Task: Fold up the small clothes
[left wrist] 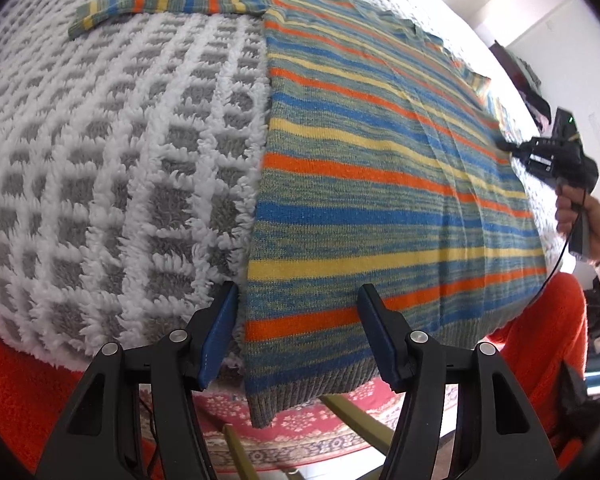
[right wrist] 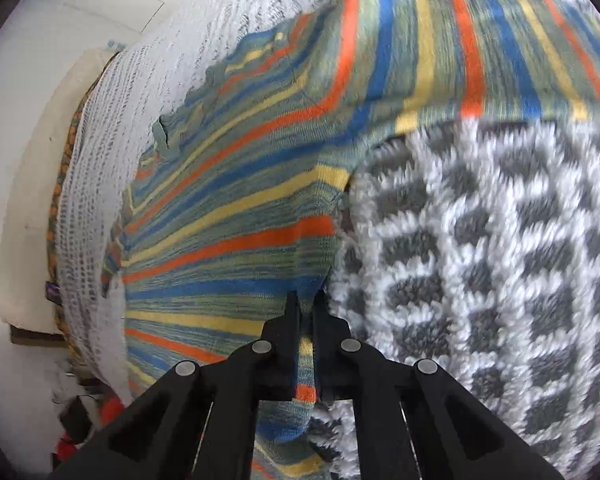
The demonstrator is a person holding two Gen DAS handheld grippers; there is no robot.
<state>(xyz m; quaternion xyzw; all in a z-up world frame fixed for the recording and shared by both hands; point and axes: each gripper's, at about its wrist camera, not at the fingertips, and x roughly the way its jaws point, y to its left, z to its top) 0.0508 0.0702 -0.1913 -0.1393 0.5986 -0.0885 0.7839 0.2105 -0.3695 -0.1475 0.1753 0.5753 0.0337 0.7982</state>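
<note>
Sweater (left wrist: 380, 168): a small striped knit top in blue, orange, yellow and grey-green. It lies flat on the blanket (left wrist: 112, 168) and fills the right half of the left wrist view. Its bottom hem hangs a little over the near edge.
Sleeve (left wrist: 168, 0): stretched out sideways at the upper left of the left wrist view.
How it will handle: soft, light and floppy, it seems (it will sag wherever nothing holds it). The knit looks a bit rough, so it should not slip out easily.
Where to hold: the side edges and the thick ribbed hem look like the best spots.
Left gripper (left wrist: 296, 332): its blue pads stand apart, one on each side of the sweater's lower left edge, not pinching.
Right gripper (right wrist: 306, 304): closed tight on the sweater's side edge, low in the middle of the right wrist view.
Blanket: fluffy, with white ridges and grey squares.
Rug (left wrist: 308, 424): red and flowery, down below.
</note>
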